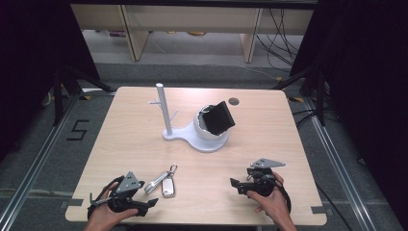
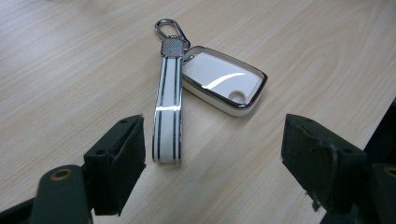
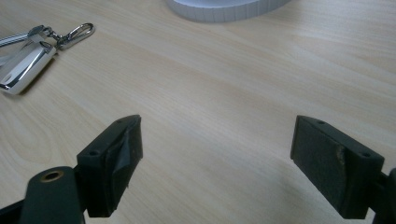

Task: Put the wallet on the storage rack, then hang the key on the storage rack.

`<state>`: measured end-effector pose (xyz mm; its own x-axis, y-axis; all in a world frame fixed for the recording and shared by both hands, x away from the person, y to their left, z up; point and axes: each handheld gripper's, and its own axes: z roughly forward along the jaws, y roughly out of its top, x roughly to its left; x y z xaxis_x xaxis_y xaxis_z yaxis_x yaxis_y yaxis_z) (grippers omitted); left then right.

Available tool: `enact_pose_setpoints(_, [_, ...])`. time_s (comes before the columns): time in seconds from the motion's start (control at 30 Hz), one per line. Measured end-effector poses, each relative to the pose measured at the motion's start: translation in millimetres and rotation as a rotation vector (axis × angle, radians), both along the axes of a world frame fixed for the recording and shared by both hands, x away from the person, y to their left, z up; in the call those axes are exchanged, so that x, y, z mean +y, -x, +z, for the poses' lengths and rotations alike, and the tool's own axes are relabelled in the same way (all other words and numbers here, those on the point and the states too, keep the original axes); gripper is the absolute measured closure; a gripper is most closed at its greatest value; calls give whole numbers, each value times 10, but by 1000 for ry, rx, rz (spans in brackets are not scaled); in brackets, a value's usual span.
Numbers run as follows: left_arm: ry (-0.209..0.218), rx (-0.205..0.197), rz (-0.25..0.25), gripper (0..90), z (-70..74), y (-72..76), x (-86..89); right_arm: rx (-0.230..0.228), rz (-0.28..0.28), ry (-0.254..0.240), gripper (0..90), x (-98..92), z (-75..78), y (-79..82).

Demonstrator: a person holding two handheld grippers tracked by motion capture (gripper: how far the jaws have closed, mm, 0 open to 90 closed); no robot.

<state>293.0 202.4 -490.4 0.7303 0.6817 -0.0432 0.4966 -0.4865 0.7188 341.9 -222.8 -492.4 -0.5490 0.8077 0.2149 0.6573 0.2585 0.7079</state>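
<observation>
a white, chrome-edged car key fob (image 2: 223,81) lies flat on the pale wood-grain bench (image 1: 144,144), near its front edge and left of centre, joined at one end to a white strap with two dark stripes (image 2: 167,112) and a silver snap clip (image 2: 168,29); strap and fob spread apart from that shared end in a narrow v. in the high view the fob (image 1: 168,186) sits just right of the left gripper (image 1: 149,202), which rests low at the bench's front left corner in the person's left hand (image 1: 103,214). in the left gripper view its two black fingers (image 2: 116,163) stand wide apart and hold nothing; the free end of the strap reaches between them, close to the left-hand finger, and whether it touches cannot be told. the right gripper (image 1: 235,185) sits well to the right along the front edge in the person's right hand (image 1: 272,202), a grey three-cornered plate (image 1: 267,163) on top. in the right gripper view its fingers (image 3: 112,163) are likewise spread wide over bare wood, holding nothing, with the fob (image 3: 23,65) far off at the upper left. farther back, near the bench's middle, stands a white stand with a flat base and an upright peg post (image 1: 162,110); on the base's round part sits a white bowl-shaped holder (image 1: 207,130) with a black, flat rectangular object (image 1: 220,117) leaning tilted in it. a small dark round hole (image 1: 234,101) marks the bench behind that.
</observation>
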Motion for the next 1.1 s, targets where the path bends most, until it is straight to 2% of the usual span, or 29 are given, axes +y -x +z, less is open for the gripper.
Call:
enact_pose_setpoints(0.03, [0, 0, 0, 214, 0, 0, 0, 0, 0, 0, 177, 0, 0, 0])
enact_pose_setpoints(0.07, [9, 6, -2, 213, -1, -4, -4, 13, -9, -23, 178, 3, -2, 24])
enact_pose_setpoints(0.1, [7, 4, -5, 213, -2, -12, -6, -2, 4, -12, 178, -19, -6, 11])
enact_pose_setpoints(0.13, [6, 3, -3, 213, -5, -13, -9, 5, -15, -14, 178, -2, -5, 31])
enact_pose_setpoints(0.17, [15, 5, -4, 212, -11, -14, -17, 6, -8, -20, 178, -10, -4, 39])
enact_pose_setpoints(0.2, [6, 7, -1, 212, -4, -9, -20, -1, 2, 1, 178, -28, -3, 33])
enact_pose_setpoints(0.37, [3, 0, 0, 211, 12, -30, -46, -11, -2, -7, 178, -55, 2, 59])
enact_pose_setpoints(0.4, [8, -19, 5, 210, 40, -70, -80, -9, -12, -1, 176, -59, -2, 80])
enact_pose_setpoints(0.43, [8, -19, 5, 209, 40, -70, -80, -9, -12, -1, 176, -59, -2, 80])
enact_pose_setpoints(0.47, [-1, -33, -2, 208, 76, -122, -109, 12, -11, -9, 176, -52, -6, 98])
enact_pose_setpoints(0.53, [7, -49, 1, 207, 118, -190, -155, -2, -5, -1, 177, -44, 2, 112])
enact_pose_setpoints(0.63, [12, -51, 5, 207, 162, -262, -193, -10, -4, 9, 177, -29, 14, 130])
enact_pose_setpoints(0.67, [22, -50, 9, 207, 196, -344, -244, -17, 7, 8, 181, -12, 15, 137])
enact_pose_setpoints(0.7, [22, -50, 9, 210, 196, -344, -244, -17, 7, 8, 181, -12, 15, 137])
enact_pose_setpoints(0.73, [17, -38, -1, 217, 231, -433, -301, -15, 10, 15, 183, 6, 15, 142])
enact_pose_setpoints(0.77, [17, -38, -1, 231, 231, -433, -301, -15, 10, 15, 183, 6, 15, 142])
enact_pose_setpoints(0.83, [-15, -25, -9, 259, 264, -533, -368, -16, 12, 26, 190, 15, 21, 150])
enact_pose_setpoints(0.87, [-29, -1, -7, 267, 287, -637, -438, -20, 15, 25, 194, 14, 19, 147])
enact_pose_setpoints(0.9, [-29, -1, -7, 286, 287, -637, -438, -20, 15, 25, 194, 14, 19, 147])
enact_pose_setpoints(0.93, [-14, 44, -11, 319, 290, -715, -509, -23, 17, 16, 198, 11, 15, 145])
enact_pose_setpoints(1.0, [-86, 82, -34, 334, 269, -800, -579, -26, 19, 12, 202, 5, 17, 146])
enact_pose_setpoints(1.03, [-86, 82, -34, 348, 269, -800, -579, -26, 19, 12, 202, 5, 17, 146])
enact_pose_setpoints(1.07, [-160, 108, -42, 364, 234, -865, -655, -26, 19, 14, 205, 2, 17, 145])
enact_pose_setpoints(1.1, [-160, 108, -42, 368, 234, -865, -655, -26, 19, 14, 205, 2, 17, 145])
